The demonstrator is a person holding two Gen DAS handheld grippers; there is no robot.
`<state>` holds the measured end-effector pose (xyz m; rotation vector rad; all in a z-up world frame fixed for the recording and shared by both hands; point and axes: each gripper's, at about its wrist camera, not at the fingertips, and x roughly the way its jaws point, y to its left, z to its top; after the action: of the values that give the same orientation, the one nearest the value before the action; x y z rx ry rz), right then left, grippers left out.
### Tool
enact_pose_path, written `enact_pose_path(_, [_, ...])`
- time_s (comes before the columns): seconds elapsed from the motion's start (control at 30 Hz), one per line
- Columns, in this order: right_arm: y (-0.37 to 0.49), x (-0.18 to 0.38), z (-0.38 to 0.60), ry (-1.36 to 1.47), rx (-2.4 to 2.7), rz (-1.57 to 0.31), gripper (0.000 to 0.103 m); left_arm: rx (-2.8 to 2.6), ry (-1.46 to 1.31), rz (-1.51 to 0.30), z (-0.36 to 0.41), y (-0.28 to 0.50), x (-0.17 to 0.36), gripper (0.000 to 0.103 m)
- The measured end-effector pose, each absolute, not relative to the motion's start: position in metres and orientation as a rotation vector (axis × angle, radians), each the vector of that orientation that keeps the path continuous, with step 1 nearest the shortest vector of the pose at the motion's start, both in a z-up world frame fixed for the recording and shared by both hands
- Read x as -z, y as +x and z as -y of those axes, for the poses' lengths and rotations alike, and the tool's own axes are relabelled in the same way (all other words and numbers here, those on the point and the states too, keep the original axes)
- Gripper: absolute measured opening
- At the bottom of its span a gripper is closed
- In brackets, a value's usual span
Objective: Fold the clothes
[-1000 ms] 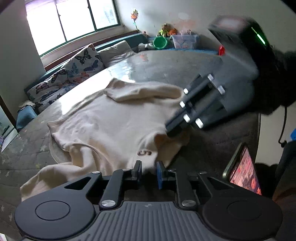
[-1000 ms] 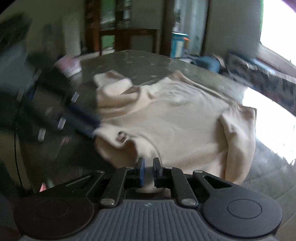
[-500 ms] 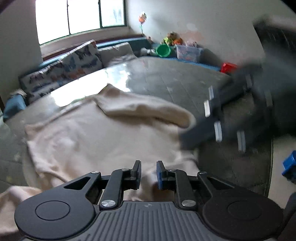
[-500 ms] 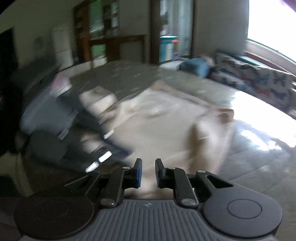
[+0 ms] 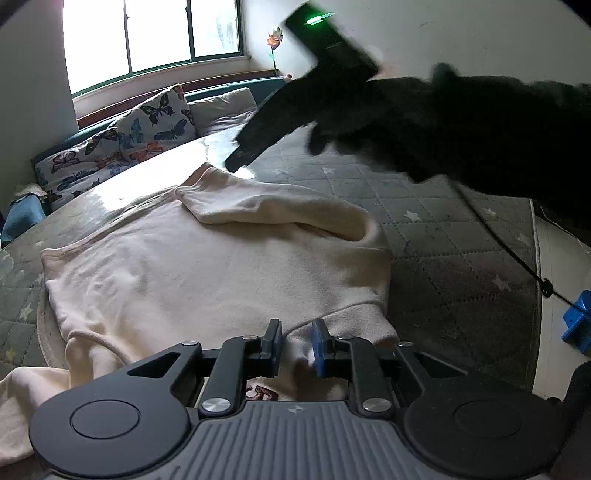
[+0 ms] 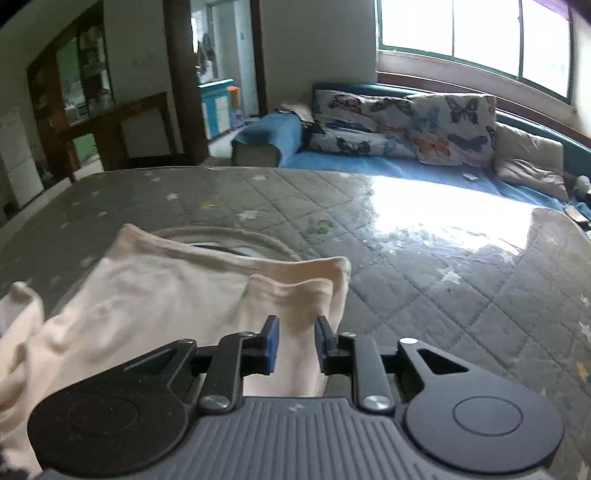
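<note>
Sweatshirt (image 5: pixel 221 266) fabric lies between left gripper (image 5: pixel 296 345) fingers (image 5: pixel 271 343), apart.

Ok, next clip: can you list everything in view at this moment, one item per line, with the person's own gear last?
sweatshirt: one, cream, spread on the table, a sleeve folded across its top
table: one, covered in grey quilted star-print padding
butterfly cushions: two at least, white with coloured butterflies, on the sofa under the window
plain cushion: one, beige, right end of the sofa
sofa: one, teal with blue cover, along the window wall
window: one, bright, behind the sofa
left gripper: one, black, jaws apart over the sweatshirt's near edge
right gripper: one, black, jaws apart, cream cloth between them, above the far corner
</note>
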<state>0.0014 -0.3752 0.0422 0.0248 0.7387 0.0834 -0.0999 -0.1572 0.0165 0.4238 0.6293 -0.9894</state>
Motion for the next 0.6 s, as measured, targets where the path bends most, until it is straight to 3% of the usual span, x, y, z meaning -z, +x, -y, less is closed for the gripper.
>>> enact_pose_path(0.37, [0.036, -0.019, 0.377, 0.029, -0.042, -0.766, 0.022, 0.998, 0.420, -0.625, 0.155, -0.100, -0.017, 0.020])
enact_pose_path(0.47, [0.034, -0.023, 0.378, 0.015, -0.024, -0.744, 0.005, 0.996, 0.421, -0.626, 0.155, -0.100, -0.018, 0.020])
enact_pose_path(0.6, [0.015, -0.041, 0.392, 0.018, 0.030, -0.679, 0.004, 0.993, 0.427, -0.624, 0.156, -0.102, -0.018, 0.020])
